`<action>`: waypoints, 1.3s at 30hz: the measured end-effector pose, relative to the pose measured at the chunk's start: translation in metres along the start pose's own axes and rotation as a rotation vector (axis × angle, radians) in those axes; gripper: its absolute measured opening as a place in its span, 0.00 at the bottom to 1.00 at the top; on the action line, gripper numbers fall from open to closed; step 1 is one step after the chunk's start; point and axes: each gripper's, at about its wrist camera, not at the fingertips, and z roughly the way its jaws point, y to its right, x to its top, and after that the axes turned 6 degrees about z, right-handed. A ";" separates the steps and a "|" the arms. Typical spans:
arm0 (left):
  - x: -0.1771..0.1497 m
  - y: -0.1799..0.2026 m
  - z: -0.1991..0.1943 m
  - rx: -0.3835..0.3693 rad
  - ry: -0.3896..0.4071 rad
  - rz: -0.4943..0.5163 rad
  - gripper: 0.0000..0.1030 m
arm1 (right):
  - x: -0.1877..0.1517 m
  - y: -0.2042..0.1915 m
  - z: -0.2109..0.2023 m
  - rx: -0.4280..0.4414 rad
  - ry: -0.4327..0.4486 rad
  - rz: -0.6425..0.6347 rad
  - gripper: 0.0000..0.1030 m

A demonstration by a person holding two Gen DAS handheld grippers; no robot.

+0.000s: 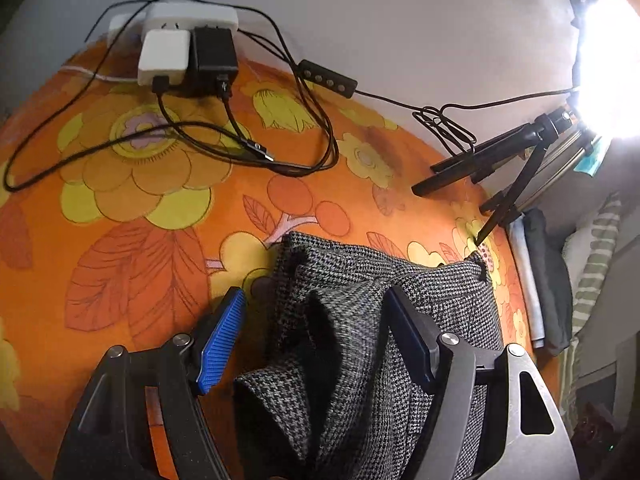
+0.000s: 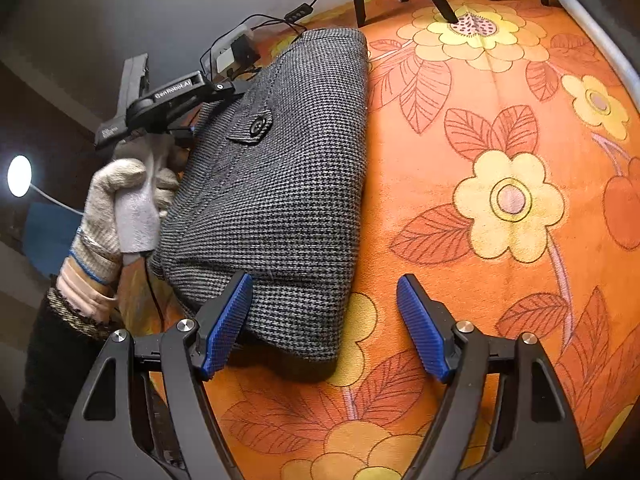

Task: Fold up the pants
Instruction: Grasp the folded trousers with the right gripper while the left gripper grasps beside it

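Orange floral bedspread [image 2: 500, 128] against a plain wall [image 1: 400, 20], chargers [image 1: 188, 52] and tripod legs [image 1: 500, 160] at the far edge; folded houndstooth pants [image 2: 280, 184] lying between left gripper [image 1: 316, 308]'s spread jaws; right gripper [image 2: 324, 292] gaping too, pants corner just inside.

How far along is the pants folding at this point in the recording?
Nearly done, it seems. The pants already lie as a compact folded bundle on the floral cloth, button flap on top. In hand: the left gripper is open, its fingers straddling bunched layers at one end; the right gripper is open at the bundle's near corner, gripping nothing. Probably left: tidy that loose end and let go.
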 end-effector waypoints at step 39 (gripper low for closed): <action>-0.019 0.049 -0.025 0.051 0.168 0.129 0.27 | -0.012 -0.065 -0.006 -0.082 0.067 -0.224 0.16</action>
